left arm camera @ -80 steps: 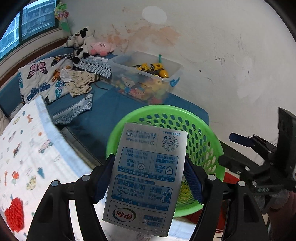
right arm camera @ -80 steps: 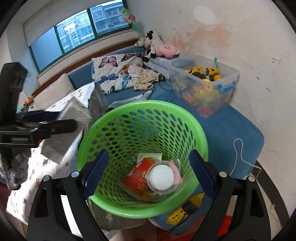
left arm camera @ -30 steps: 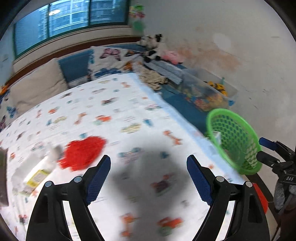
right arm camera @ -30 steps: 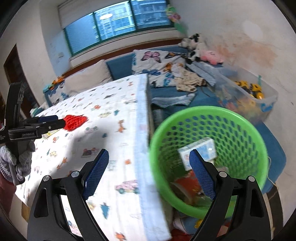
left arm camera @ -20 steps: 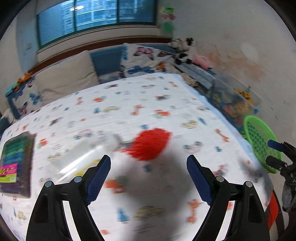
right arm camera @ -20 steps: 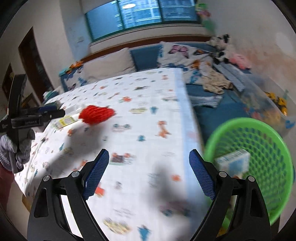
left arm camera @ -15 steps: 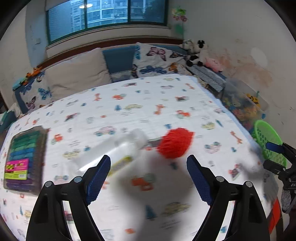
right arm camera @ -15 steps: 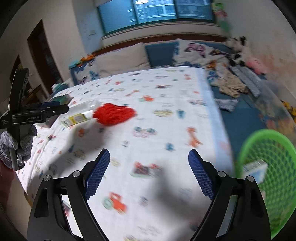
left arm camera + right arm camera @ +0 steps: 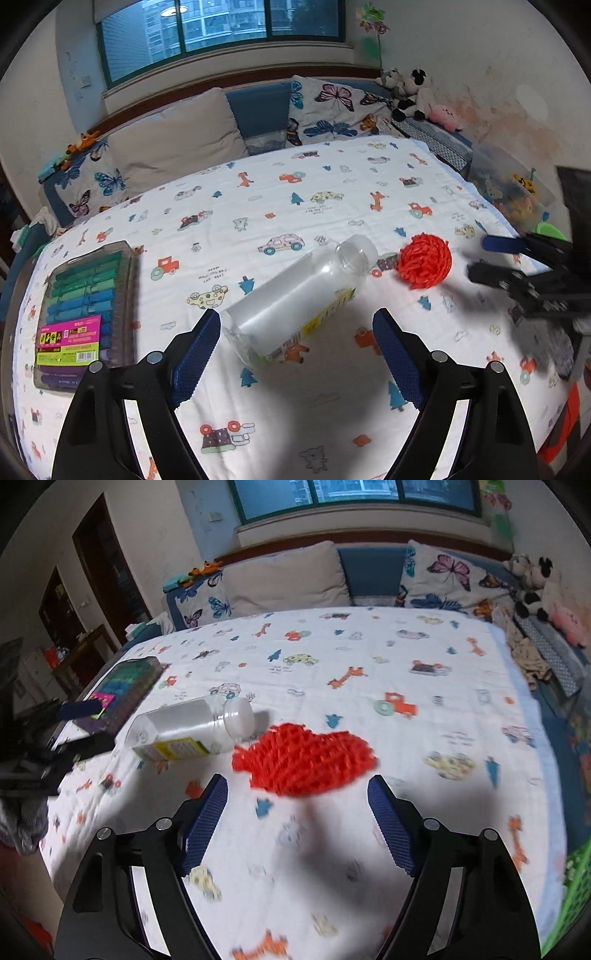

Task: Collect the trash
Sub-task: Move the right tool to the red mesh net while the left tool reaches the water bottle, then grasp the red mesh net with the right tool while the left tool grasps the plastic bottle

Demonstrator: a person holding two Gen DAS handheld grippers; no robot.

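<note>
A clear plastic bottle point(image 9: 295, 299) with a yellow label lies on its side on the printed bed sheet point(image 9: 332, 192). My left gripper point(image 9: 295, 354) is open and empty, just short of the bottle's base. A red foam net point(image 9: 306, 760) lies next to the bottle's cap. My right gripper point(image 9: 295, 827) is open and empty, just short of the net. The bottle point(image 9: 192, 731) also shows in the right wrist view, left of the net. The green basket point(image 9: 569, 893) peeks in at the lower right edge. The right gripper point(image 9: 491, 258) shows in the left wrist view.
A box of coloured markers point(image 9: 81, 310) lies at the bed's left edge. Pillows point(image 9: 173, 147) and plush toys point(image 9: 410, 92) line the far side. A clear toy bin point(image 9: 513, 184) stands at the right by the wall.
The left gripper let the milk carton go into the basket. Both grippers then swung left from the basket over the bed and now face the bottle and the red net.
</note>
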